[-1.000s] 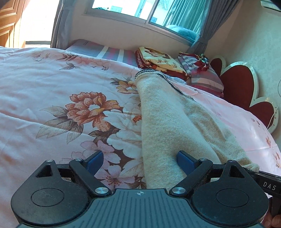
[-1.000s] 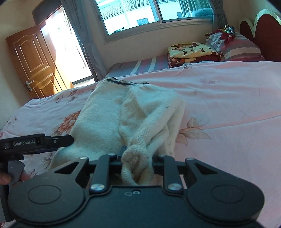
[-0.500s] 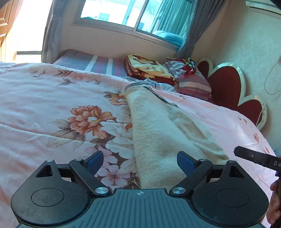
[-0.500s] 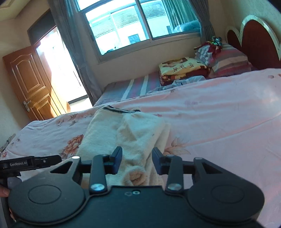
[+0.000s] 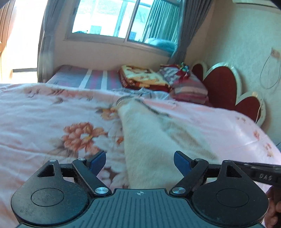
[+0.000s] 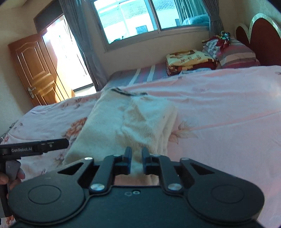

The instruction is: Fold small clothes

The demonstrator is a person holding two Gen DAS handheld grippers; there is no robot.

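A cream knitted sweater (image 5: 149, 138) with a dark-striped hem lies lengthwise on the pink floral bedspread (image 5: 43, 126), its sides folded in over the middle. It also shows in the right wrist view (image 6: 126, 122). My left gripper (image 5: 139, 160) is open and empty above the sweater's near end. My right gripper (image 6: 135, 158) hovers over the near end too. Its fingers stand a narrow gap apart with nothing between them. The right gripper's body (image 5: 258, 172) shows at the right of the left wrist view, and the left gripper's body (image 6: 35, 147) at the left of the right wrist view.
Folded blankets (image 6: 189, 59) and a striped pillow (image 6: 235, 52) lie at the head of the bed by a red heart-shaped headboard (image 5: 226, 87). A window (image 6: 147, 15) is behind, and a wooden door (image 6: 33, 70) stands open at the far left.
My right gripper let go of the bunched sleeve end, which now lies on the sweater, then narrowed its fingers again. Both grippers lifted and drew back from the sweater.
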